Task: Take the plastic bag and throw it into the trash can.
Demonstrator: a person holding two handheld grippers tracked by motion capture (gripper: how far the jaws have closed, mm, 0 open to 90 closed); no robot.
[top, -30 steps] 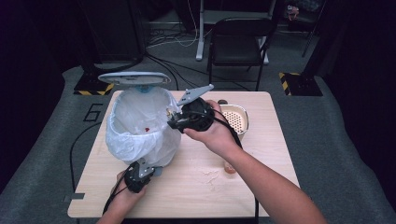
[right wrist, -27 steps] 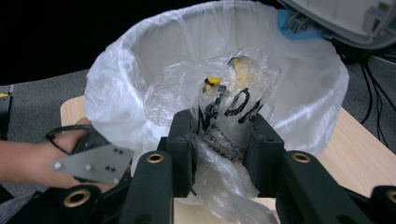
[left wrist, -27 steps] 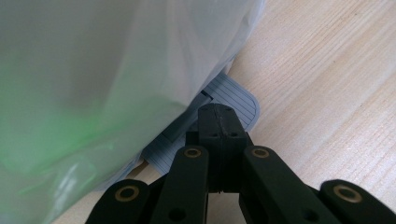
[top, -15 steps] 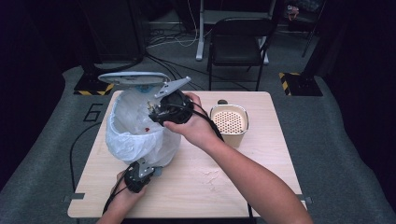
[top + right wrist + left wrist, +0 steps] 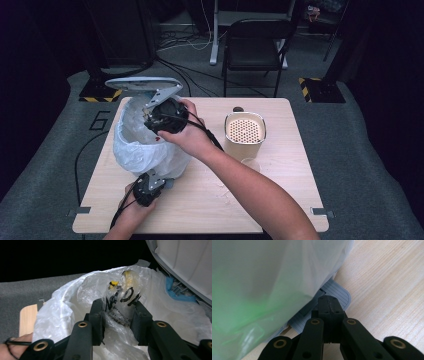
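Observation:
A pedal bin lined with a white plastic bag (image 5: 135, 147) stands at the table's left, its grey lid (image 5: 137, 83) raised. My right gripper (image 5: 154, 124) hovers over the bin's mouth, shut on a crumpled clear wrapper (image 5: 120, 303) with black lettering; the wrapper sits between the jaws above the liner (image 5: 57, 307). My left gripper (image 5: 152, 178) is low at the bin's front. Its jaws are shut with nothing between them, and their tip (image 5: 327, 301) rests on the ribbed grey pedal (image 5: 338, 291) beneath the bulging bag (image 5: 262, 285).
A beige container with a perforated top (image 5: 244, 132) stands right of the bin, a small clear object (image 5: 249, 164) in front of it. The wooden table (image 5: 285, 200) has open room at the front right. A black chair (image 5: 257, 45) stands behind the table.
My right hand has carried the wrapper leftward, from beside the beige container to over the bin's opening. The left gripper has stayed on the pedal and the lid has stayed up.

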